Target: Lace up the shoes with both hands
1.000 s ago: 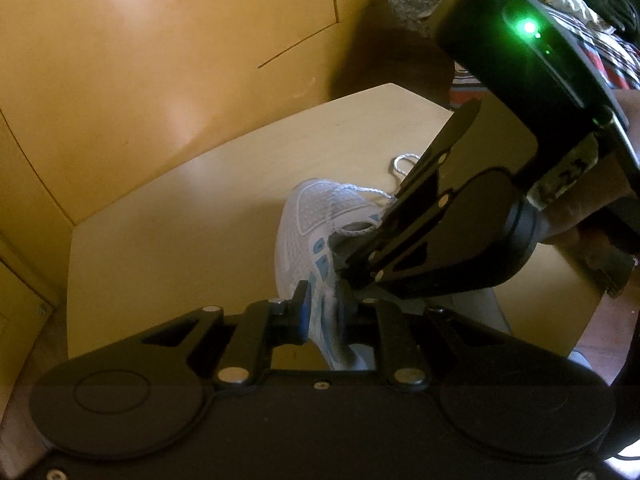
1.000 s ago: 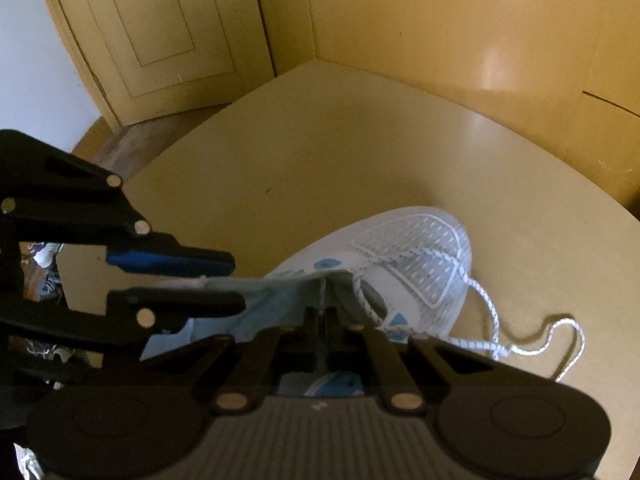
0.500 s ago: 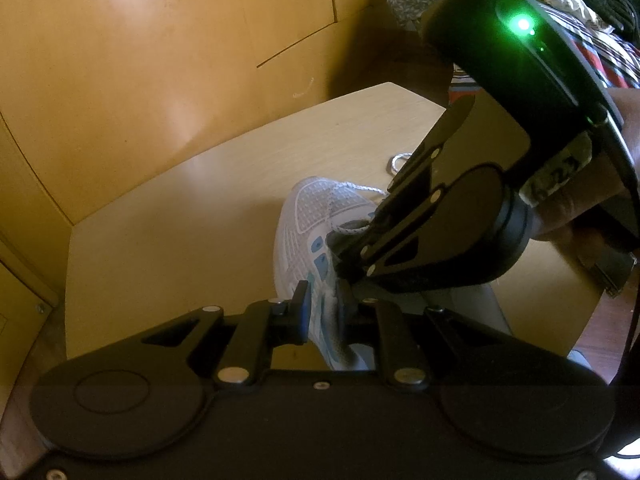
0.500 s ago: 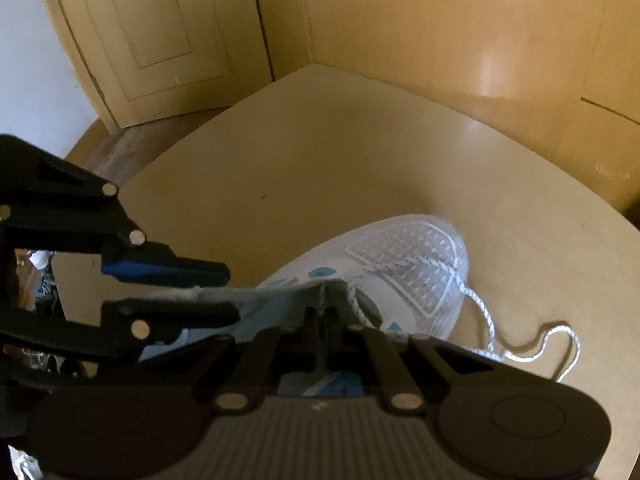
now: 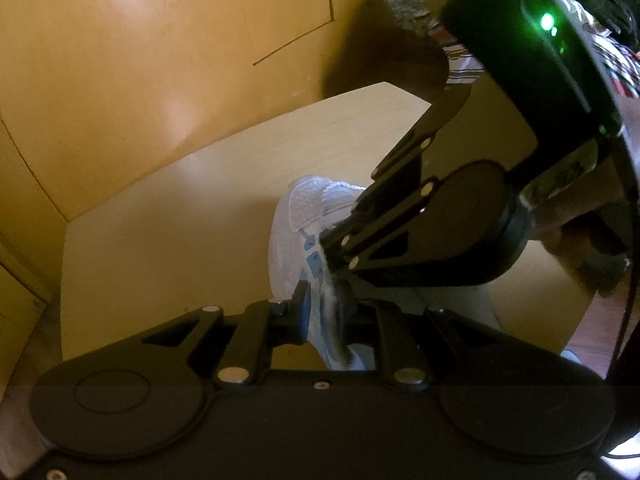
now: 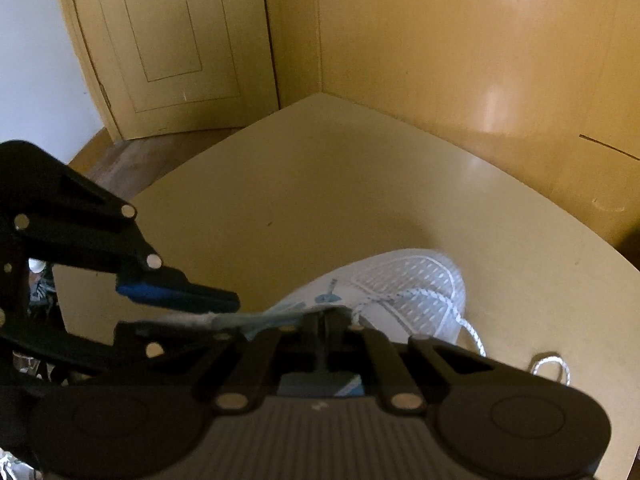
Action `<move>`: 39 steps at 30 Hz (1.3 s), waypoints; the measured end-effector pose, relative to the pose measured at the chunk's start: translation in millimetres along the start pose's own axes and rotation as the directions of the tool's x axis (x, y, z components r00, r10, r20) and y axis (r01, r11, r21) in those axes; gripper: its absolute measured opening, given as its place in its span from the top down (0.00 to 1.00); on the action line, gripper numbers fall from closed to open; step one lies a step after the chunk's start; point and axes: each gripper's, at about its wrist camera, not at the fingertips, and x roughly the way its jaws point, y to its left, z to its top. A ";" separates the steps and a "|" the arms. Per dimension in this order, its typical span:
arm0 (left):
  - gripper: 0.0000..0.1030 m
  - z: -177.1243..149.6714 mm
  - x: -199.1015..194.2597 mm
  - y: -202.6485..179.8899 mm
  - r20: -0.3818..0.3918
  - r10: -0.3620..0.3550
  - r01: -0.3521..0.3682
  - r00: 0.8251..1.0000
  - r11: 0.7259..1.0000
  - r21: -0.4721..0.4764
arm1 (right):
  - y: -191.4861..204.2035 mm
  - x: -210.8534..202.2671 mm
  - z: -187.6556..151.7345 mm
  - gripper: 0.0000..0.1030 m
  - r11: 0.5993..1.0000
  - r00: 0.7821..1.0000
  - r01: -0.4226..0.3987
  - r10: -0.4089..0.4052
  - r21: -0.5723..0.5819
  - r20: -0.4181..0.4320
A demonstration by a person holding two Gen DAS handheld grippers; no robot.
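While the white mesh shoe [image 5: 296, 216] lies on its side near the middle of the wooden table [image 5: 168, 216], toe pointing toward the far wall, its collar edge is pinched between the narrowly parted jaws of the left gripper [image 5: 322, 312]. The right gripper [image 6: 323, 322] is seen with its jaws pressed fully together at the eyelet row, just right of the left one; whether the thin lace [image 6: 470, 330] is caught between them cannot be told, since the tips are hidden behind the gripper's own body. The loose lace is trailed off the right side of the shoe and ends in a small loop on the table.

The step in hand is judged to be feeding or drawing the lace through an eyelet. The shoe should be kept steady by the left grip, so that the eyelet does not shift. The lace is best drawn slowly along the eyelet's axis, with slack kept clear of the loop to prevent snagging.
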 end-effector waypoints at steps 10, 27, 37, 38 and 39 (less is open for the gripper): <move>0.88 16.8 -17.9 10.2 0.046 -0.019 0.020 0.999 0.999 -0.040 | -7.1 3.0 -2.9 0.97 0.999 1.000 -0.014 0.013 0.044 0.017; 0.88 15.8 20.5 34.7 0.074 -0.018 0.039 0.997 0.955 -0.295 | -6.0 4.1 -6.0 0.97 0.995 0.999 -0.028 0.025 0.093 0.033; 0.88 14.9 40.7 45.8 0.081 -0.056 0.084 0.995 0.913 -0.398 | -4.2 2.3 -6.9 0.97 0.995 0.999 -0.027 0.022 0.101 0.044; 0.88 15.2 41.9 46.6 0.081 -0.060 0.088 0.995 0.911 -0.402 | -3.2 0.8 -8.1 0.97 0.995 0.999 -0.026 0.022 0.100 0.047; 0.88 15.1 43.1 47.3 0.083 -0.066 0.094 0.994 0.908 -0.409 | -4.0 1.9 -7.5 0.97 0.995 0.999 -0.027 0.022 0.099 0.048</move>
